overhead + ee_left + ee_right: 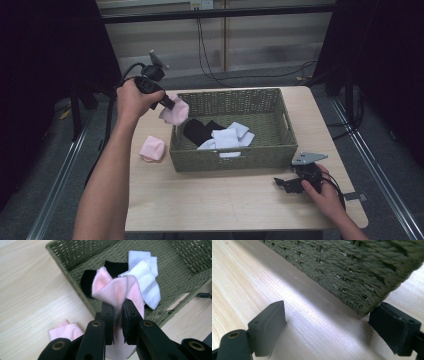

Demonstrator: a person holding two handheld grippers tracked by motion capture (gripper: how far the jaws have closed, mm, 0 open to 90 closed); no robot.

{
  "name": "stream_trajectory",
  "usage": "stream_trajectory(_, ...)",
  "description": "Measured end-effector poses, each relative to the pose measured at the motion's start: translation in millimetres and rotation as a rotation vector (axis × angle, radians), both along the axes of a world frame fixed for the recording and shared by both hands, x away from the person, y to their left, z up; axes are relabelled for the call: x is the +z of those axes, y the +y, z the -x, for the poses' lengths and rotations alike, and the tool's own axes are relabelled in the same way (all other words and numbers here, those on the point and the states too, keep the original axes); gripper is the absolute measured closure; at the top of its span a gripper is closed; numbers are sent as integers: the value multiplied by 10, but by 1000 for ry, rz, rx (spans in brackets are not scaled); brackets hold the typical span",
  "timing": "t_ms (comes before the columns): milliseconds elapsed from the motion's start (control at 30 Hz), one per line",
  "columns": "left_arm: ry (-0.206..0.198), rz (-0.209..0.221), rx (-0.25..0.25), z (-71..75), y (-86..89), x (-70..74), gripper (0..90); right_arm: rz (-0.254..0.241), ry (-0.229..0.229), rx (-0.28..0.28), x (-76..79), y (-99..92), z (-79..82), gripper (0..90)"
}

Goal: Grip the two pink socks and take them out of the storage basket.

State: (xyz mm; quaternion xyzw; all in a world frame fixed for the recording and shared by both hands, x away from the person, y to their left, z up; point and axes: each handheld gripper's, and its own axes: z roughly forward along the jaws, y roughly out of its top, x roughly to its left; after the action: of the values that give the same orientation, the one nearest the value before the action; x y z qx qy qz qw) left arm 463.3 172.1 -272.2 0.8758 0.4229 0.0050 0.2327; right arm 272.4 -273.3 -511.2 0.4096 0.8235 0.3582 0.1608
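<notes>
My left gripper (172, 106) (117, 308) is shut on a pink sock (176, 113) (115, 290), held in the air over the left rim of the green woven basket (260, 145) (75, 257). Inside the basket lie a black sock (196, 131) (87, 280) and white socks (227, 137) (147, 282). A second pink sock (152, 148) (65, 331) lies on the table left of the basket. My right gripper (286, 184) (329, 330) rests open on the table by the basket's front right corner (364, 302), nothing between its jaws.
The wooden table (225, 205) has free room in front of the basket. Its edges are close on the left and right. Cables trail on the floor behind the table.
</notes>
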Motion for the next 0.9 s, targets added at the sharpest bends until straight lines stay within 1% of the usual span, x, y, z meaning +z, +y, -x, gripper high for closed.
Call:
stream_trajectory(100, 0, -9, 9, 6, 95, -6, 814, 0, 0, 0, 0, 0, 0, 132)
stream_trajectory(133, 0, -3, 20, 13, 113, -10, 814, 0, 0, 0, 0, 0, 0, 132)
stream_trajectory(233, 3, 4, 30, 26, 198, -20, 814, 0, 0, 0, 0, 0, 0, 132)
stream_trajectory(267, -5, 9, 37, 34, 228, -33, 814, 0, 0, 0, 0, 0, 0, 132)
stream_trajectory(433, 6, 4, 55, 51, 343, -92, 813, 0, 0, 0, 0, 0, 0, 132)
stream_trajectory(533, -2, 7, 65, 59, 416, -125, 812, 0, 0, 0, 0, 0, 0, 132)
stream_trajectory(600, 2, 12, 74, 65, 468, -142, 812, -1, -1, -1, -1, 1, 0, 132)
stream_trajectory(667, -2, 16, 87, 76, 513, -174, 812, -1, -1, -1, -1, 1, 0, 132)
stream_trajectory(700, 3, 18, 91, 80, 538, -190, 812, -1, -1, -1, -1, 1, 0, 132)
stream_trajectory(900, 15, 5, 102, 110, 634, -348, 811, -1, -1, -1, -1, 1, 0, 132)
